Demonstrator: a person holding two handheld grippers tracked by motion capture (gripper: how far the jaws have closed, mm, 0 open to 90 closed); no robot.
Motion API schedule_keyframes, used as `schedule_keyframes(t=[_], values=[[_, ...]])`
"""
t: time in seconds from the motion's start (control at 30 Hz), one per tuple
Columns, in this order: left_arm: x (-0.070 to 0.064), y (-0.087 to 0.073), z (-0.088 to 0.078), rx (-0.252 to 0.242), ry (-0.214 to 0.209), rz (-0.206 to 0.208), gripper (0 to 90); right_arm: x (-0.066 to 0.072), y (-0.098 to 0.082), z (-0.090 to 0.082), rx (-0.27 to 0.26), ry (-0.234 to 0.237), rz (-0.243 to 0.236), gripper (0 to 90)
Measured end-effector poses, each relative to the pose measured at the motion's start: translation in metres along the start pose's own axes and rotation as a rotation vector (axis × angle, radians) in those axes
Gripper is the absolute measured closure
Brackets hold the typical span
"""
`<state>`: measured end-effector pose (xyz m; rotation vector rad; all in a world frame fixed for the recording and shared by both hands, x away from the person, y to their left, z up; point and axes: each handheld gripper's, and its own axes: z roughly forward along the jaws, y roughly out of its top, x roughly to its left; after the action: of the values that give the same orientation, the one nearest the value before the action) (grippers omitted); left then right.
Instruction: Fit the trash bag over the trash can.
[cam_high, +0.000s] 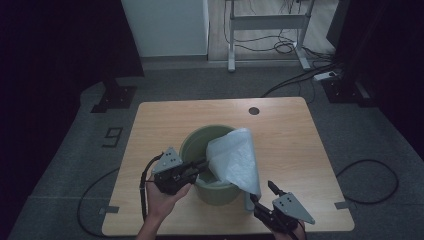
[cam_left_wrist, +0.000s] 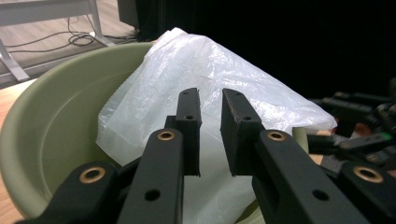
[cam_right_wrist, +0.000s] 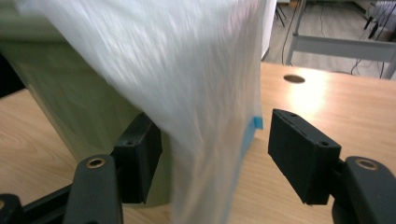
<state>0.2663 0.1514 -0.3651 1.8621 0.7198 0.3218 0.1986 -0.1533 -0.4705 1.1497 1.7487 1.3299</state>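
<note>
High view: a white plastic bag (cam_high: 235, 160) drapes over the near-right rim of a green bin (cam_high: 212, 192) at the middle of your table (cam_high: 300, 150). The bag's long axis slants from a peak above the bin's far rim down toward you and to the right, its narrow tail hanging outside the bin wall to the tabletop.

Your left gripper (cam_high: 202, 164) reaches in level from the left over the bin's rim. In the left gripper view its jaws stand a narrow gap apart, with the bag (cam_left_wrist: 205, 84) just beyond and between the tips; you cannot tell whether the pads touch it.

Your right gripper (cam_high: 263, 192) sits at the near-right table edge, jaws pointing up at the bag's tail. In the right gripper view the jaws are wide apart and the bag (cam_right_wrist: 187, 93) hangs between them, touching neither pad, the bin (cam_right_wrist: 79, 107) close behind the left jaw.

Bare tabletop lies to the right and beyond the bin; the near edge is close under both hands.
</note>
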Motion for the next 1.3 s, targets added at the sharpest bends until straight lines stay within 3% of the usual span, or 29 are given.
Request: schedule_keyframes(t=[0.13,0.23,0.4,0.5,0.67,0.77,0.87,1.03,1.2,1.3], values=[[0.001,0.0,-0.005,-0.015,0.012,-0.002,76.0,-0.002,-0.012,0.011,0.036,-0.018,0.015,36.7],[0.002,0.001,-0.007,-0.02,0.015,-0.005,75.6,-0.007,-0.021,0.021,0.08,-0.042,0.029,46.1],[0.002,0.001,-0.008,-0.022,0.012,-0.002,74.6,-0.018,-0.024,0.025,0.092,-0.047,0.055,76.6],[0.001,0.001,-0.008,-0.022,0.012,0.002,74.2,-0.026,-0.015,0.022,0.057,-0.07,0.052,87.6],[0.0,0.002,-0.007,-0.026,0.011,0.0,73.1,-0.035,0.013,0.014,-0.055,-0.111,0.043,88.7],[-0.001,0.003,-0.007,-0.025,0.013,0.001,70.3,-0.036,0.037,0.009,-0.133,-0.102,0.042,88.8],[-0.004,0.004,-0.008,-0.037,0.019,0.007,64.7,-0.031,0.063,0.004,-0.199,-0.07,0.029,88.8],[-0.009,0.004,-0.012,-0.055,0.023,0.021,51.1,-0.012,0.101,0.0,-0.271,0.0,-0.026,88.8],[-0.016,0.002,-0.018,-0.071,0.002,0.03,40.1,0.006,0.12,0.003,-0.272,0.048,-0.07,88.8],[-0.025,-0.002,-0.02,-0.07,-0.005,0.05,33.6,0.025,0.129,0.011,-0.239,0.075,-0.123,88.8]])
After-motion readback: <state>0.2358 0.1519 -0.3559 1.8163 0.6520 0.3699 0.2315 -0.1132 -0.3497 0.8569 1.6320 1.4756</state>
